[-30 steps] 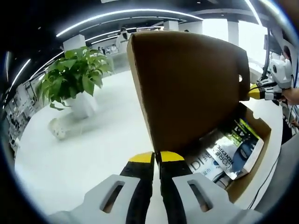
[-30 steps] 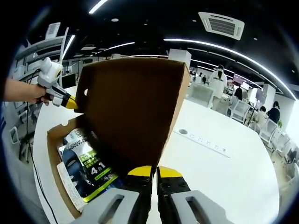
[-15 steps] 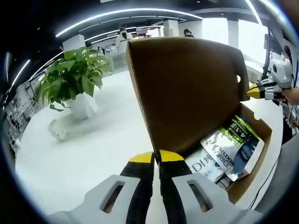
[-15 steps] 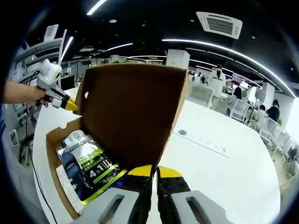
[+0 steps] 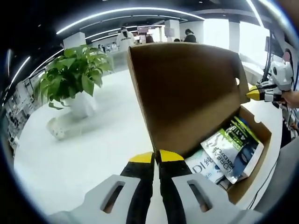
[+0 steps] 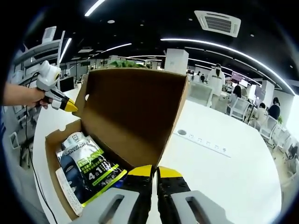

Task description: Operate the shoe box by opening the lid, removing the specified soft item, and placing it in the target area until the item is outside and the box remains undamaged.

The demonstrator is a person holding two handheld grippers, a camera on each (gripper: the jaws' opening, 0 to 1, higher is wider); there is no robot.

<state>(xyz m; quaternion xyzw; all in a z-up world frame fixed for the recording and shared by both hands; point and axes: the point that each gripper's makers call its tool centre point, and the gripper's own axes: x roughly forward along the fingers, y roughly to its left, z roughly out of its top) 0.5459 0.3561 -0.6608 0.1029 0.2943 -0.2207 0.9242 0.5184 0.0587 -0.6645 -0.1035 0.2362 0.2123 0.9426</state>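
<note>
Cardboard lid: the brown lid (image 6: pixel 133 116) of the shoe box (image 6: pixel 53 154) is standing up, tilted back past upright over the white table (image 6: pixel 224 172), and both grippers are pinching its two front corners.
Soft item: a flat soft packet (image 6: pixel 88 168) with green and white print and "4 in 1" on it is lying inside the open box, on top of other printed packs; in the left gripper view it (image 5: pixel 231 149) is sitting at the far right of the box bottom.
Left gripper: the left gripper (image 5: pixel 156 156) is having its jaws pressed together on the lid edge near one corner; in the right gripper view it (image 6: pixel 70 106) is showing at the far corner, held by a hand (image 6: pixel 28 95).
Right gripper: the right gripper (image 6: pixel 155 171) is likewise closed, with the lid edge between its yellow tips.
Doing it well: I judge the opening is almost finished. Both sides are needing to go back evenly, so the hinge fold is not twisting or tearing.
Next care: one gripper is letting go only when the lid is resting by itself; then it is taking the packet by its edge, not the cardboard wall.
Around: a potted plant (image 5: pixel 74 77) is standing well apart on the table.
</note>
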